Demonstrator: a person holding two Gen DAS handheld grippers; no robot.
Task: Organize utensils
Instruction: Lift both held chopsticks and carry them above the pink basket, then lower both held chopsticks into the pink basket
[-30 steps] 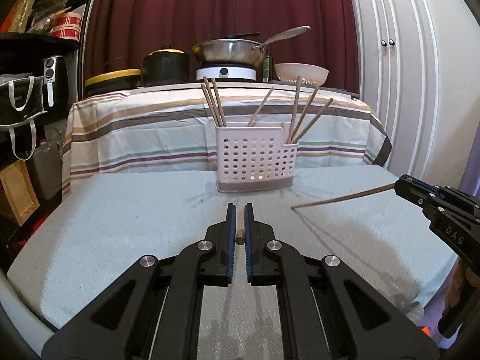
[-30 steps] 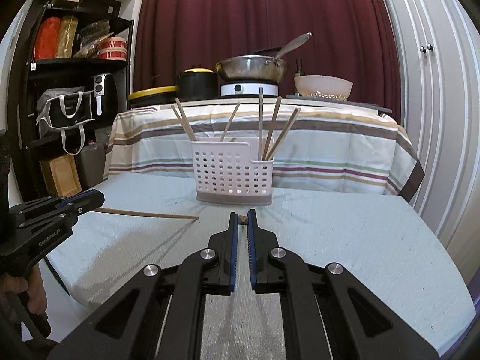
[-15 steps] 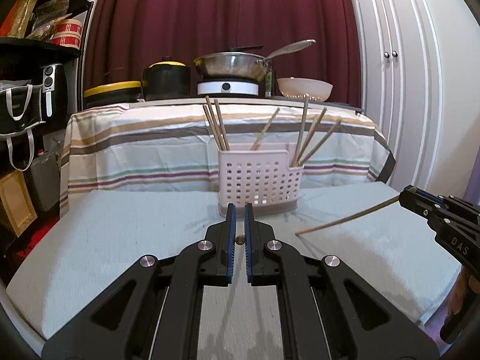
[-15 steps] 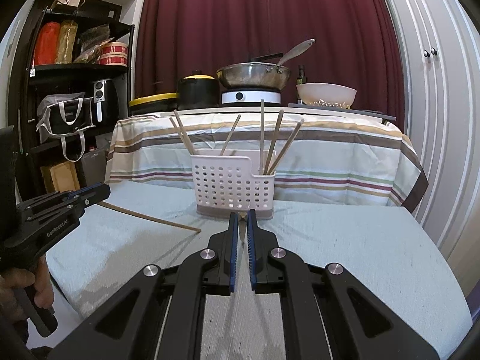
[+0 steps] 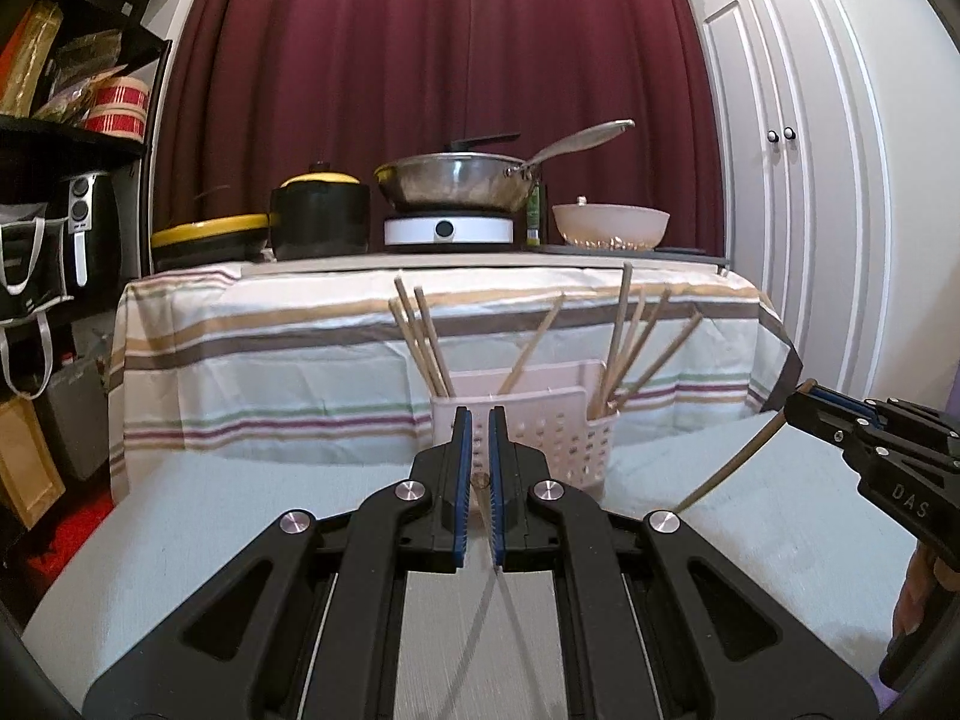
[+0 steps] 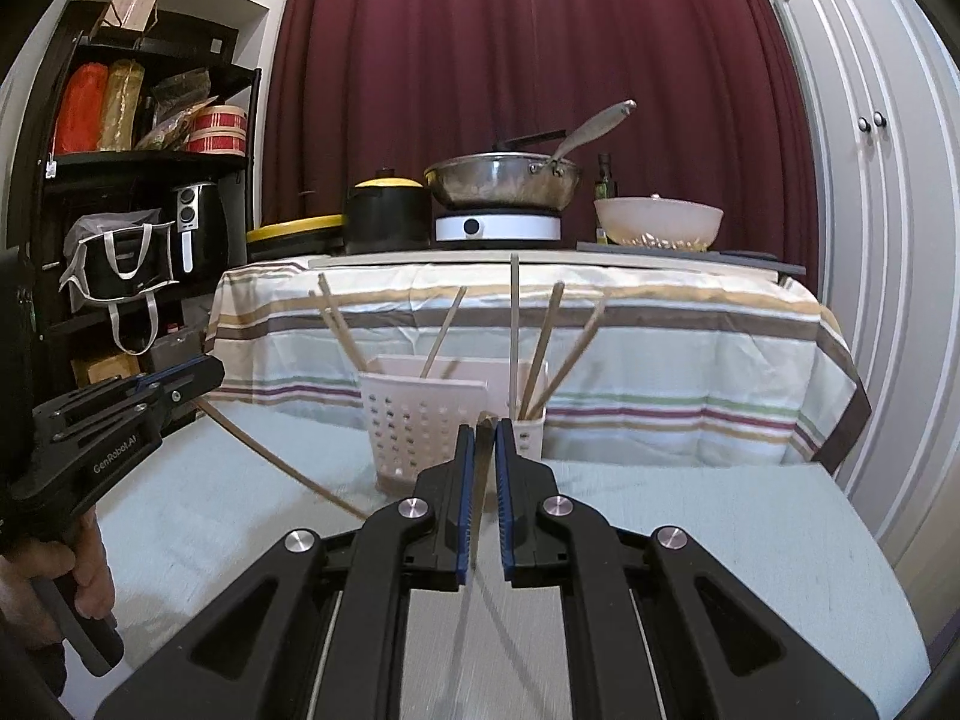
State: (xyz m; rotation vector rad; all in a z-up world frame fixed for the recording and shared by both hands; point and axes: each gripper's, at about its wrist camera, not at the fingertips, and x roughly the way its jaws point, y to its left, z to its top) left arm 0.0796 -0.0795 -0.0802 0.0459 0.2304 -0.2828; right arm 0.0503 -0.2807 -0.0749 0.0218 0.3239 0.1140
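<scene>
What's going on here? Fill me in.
A person is sorting wooden chopsticks into a white perforated holder on the cloth-covered table. The left hand-held gripper is shut on one chopstick, and the right hand-held gripper is shut on another chopstick. Both sticks are off the table, in front of the holder, which already has several chopsticks standing in it.

Behind 1 perforated white plastic utensil basket stand 1 steel wok, 1 black pot with yellow lid, 1 white induction hob and 1 pale bowl. About 7 wooden chopsticks stand inside the basket; 2 more are carried in front of it.
</scene>
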